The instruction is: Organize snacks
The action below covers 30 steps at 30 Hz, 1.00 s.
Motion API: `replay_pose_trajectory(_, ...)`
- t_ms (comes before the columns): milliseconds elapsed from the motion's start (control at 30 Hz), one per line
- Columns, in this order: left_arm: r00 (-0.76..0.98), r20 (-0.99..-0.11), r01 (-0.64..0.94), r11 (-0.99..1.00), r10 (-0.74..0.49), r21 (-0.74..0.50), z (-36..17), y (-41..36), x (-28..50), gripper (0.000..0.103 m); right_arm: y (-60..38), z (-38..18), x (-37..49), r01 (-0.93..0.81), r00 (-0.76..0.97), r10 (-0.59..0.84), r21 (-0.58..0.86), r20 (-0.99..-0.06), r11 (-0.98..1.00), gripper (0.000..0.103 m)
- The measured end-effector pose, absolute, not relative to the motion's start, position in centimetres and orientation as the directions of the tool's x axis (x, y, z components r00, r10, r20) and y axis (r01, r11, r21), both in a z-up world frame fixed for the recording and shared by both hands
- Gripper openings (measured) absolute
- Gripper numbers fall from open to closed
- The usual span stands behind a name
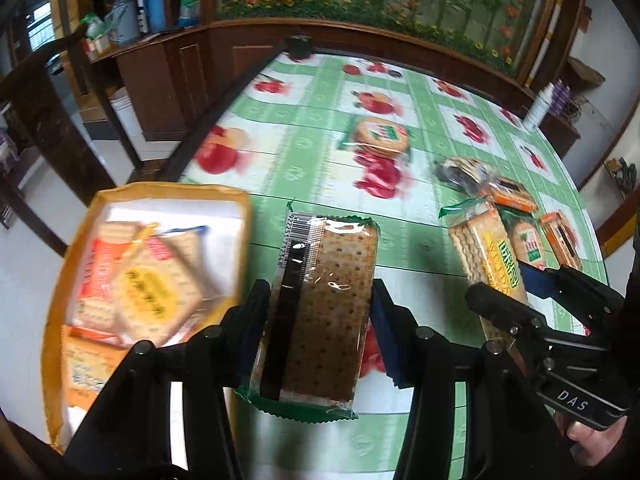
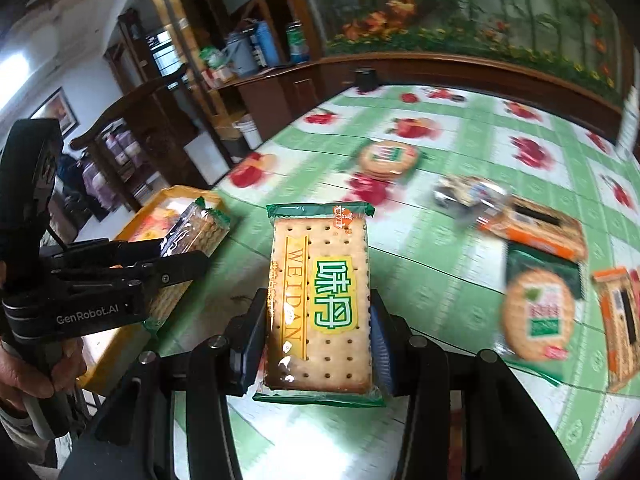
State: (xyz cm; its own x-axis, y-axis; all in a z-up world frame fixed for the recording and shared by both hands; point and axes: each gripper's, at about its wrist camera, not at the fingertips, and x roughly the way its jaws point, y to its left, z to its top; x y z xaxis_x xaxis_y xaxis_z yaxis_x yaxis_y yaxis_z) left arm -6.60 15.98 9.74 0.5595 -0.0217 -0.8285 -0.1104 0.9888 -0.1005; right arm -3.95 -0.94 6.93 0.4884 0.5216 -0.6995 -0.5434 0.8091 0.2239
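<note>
My left gripper (image 1: 320, 300) is shut on a green-edged cracker pack (image 1: 324, 320), held back side up with its barcode strip showing, above the table's left edge. Beside it on the left lies a yellow box (image 1: 160, 192) with several snack packs inside. My right gripper (image 2: 320, 308) is shut on a WEIDAN cracker pack (image 2: 320, 300) with a yellow-green label, raised over the tablecloth. In the left wrist view the right gripper (image 1: 508, 292) and its pack (image 1: 480, 248) show on the right. The right wrist view has the left gripper (image 2: 184, 254) and its pack (image 2: 204, 228) over the box (image 2: 176, 191).
Loose snacks lie on the green fruit-print tablecloth (image 2: 440, 128): a round cracker pack (image 2: 388, 158), a dark crumpled pack (image 2: 464, 196), two orange packs (image 2: 536, 224) (image 2: 620, 320) and a round green-label pack (image 2: 538, 316). A wooden chair (image 2: 132, 104) and cabinets stand left.
</note>
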Motion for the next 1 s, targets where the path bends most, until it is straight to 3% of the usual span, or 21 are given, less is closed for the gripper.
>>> replay_pose_trajectory(567, 0.551, -0.828, -0.32, 0.942, 0.101, -0.099, 9.6, 28.9, -11.8, 0.052, 12.6, 7.9, -4.6, -0.723, 0.366, 0.599, 0.188, -0.712, 0.665, 0.046)
replay_pose_trajectory(1000, 0.525, -0.84, -0.386, 0.918, 0.138, -0.09, 7.6, 32.5, -12.6, 0.052, 19.1, 6.3, -4.9, -0.772, 0.295, 0.587, 0.174, -0.754, 0.612, 0.046)
